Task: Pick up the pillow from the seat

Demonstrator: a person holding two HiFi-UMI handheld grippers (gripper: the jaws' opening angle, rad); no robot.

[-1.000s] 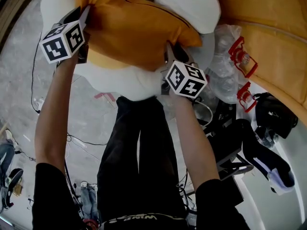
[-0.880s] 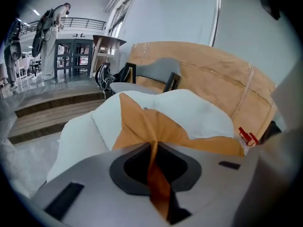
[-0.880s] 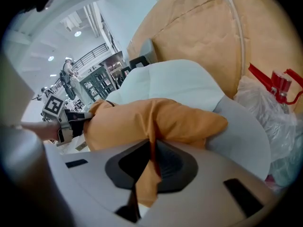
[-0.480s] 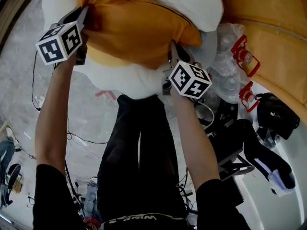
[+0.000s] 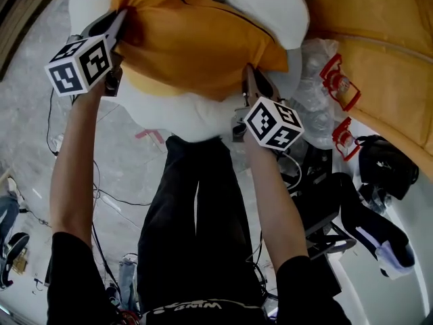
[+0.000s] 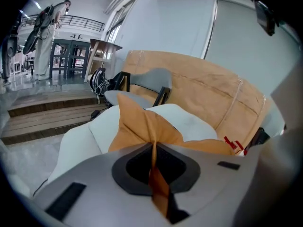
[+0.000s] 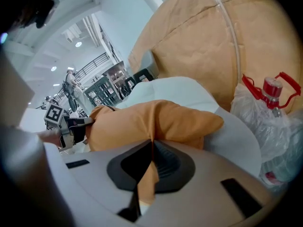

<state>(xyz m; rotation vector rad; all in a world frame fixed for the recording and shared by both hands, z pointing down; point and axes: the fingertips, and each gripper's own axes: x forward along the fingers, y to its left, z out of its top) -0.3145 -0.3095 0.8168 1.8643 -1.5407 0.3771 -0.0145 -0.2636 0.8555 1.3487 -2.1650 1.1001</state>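
Grey marbled floor spreads under a white, rounded, cushioned seat. A big shape wrapped in tan paper stands at the seat's far right, with a clear plastic bag of red-capped bottles pressed between them.

The orange fabric pillow lies across the seat, its near edge towards the person. The left gripper has the pillow's near left corner and the right gripper its near right corner. On both, the jaws are closed almost fully, and each gripper view shows only a thin fold of orange cloth pinched between the pads. The stuffed body of the pillow is not in either grip.

That thin pinch is the main risk. As the pillow's weight comes onto the two folds, the cloth could slide out of one pair of jaws, so that the pillow swings from the other corner or drops back onto the seat. Uneven lifting would load one pinch more and make this likelier. A swinging far edge might also brush the bag of bottles at the seat's right edge.
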